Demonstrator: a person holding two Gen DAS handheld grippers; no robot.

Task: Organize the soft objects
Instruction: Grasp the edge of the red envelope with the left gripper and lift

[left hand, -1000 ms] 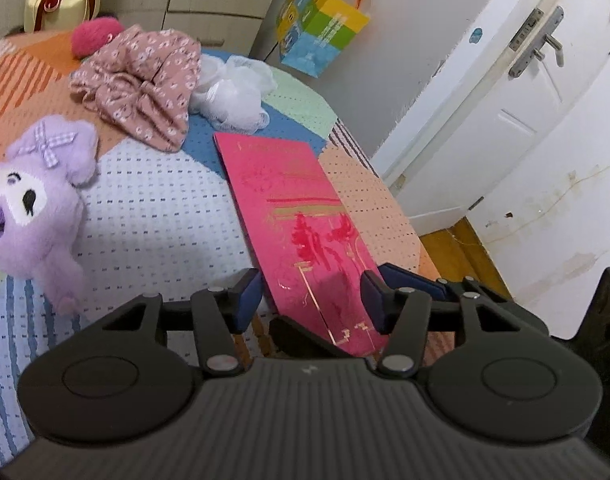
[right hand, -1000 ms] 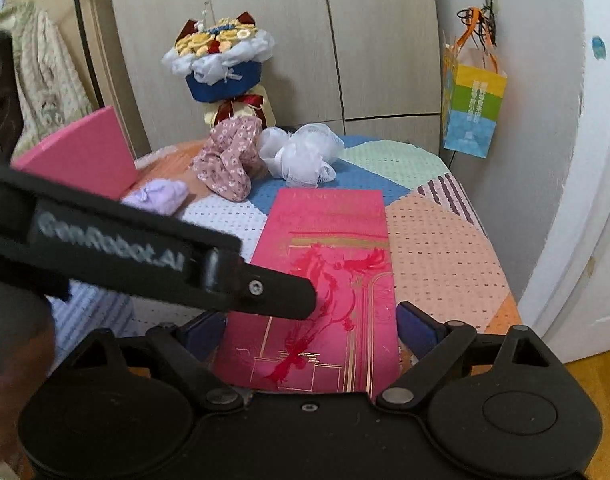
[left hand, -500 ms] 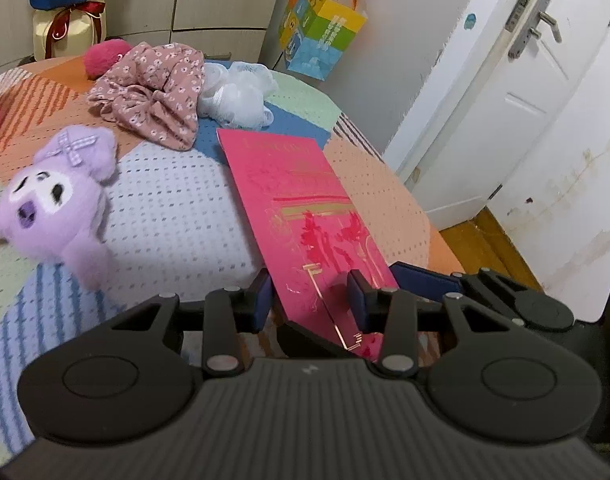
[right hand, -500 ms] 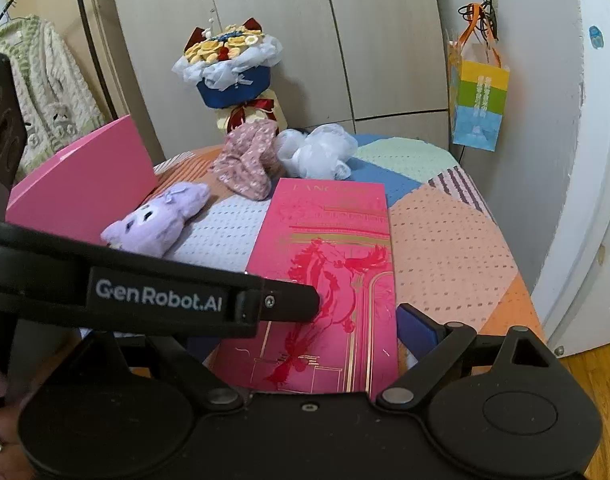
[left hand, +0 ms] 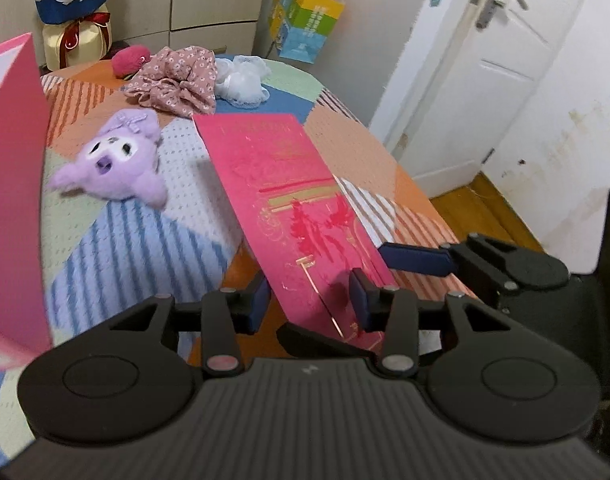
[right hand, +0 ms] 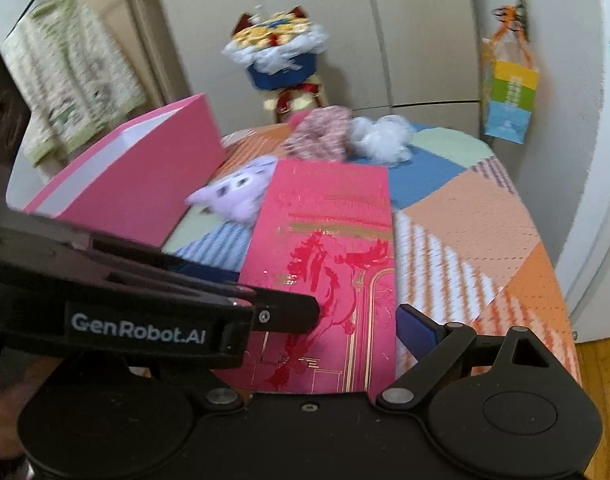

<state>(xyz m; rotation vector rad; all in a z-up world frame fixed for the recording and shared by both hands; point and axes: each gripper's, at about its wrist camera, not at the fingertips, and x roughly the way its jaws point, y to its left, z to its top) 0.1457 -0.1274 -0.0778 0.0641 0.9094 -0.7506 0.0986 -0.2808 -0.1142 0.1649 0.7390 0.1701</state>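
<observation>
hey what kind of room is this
Probably a home bedroom: beige built-in wardrobe doors, a white panelled door, and a knitted cardigan hanging by a patchwork-covered table holding soft toys.

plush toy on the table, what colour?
Lilac purple plush toy with a white face; clearest in the left wrist view.

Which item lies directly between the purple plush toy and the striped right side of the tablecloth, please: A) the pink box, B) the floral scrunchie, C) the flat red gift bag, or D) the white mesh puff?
C: the flat red gift bag lies lengthwise on the cloth, with the purple plush toy to its left and the striped patch to its right.
</observation>
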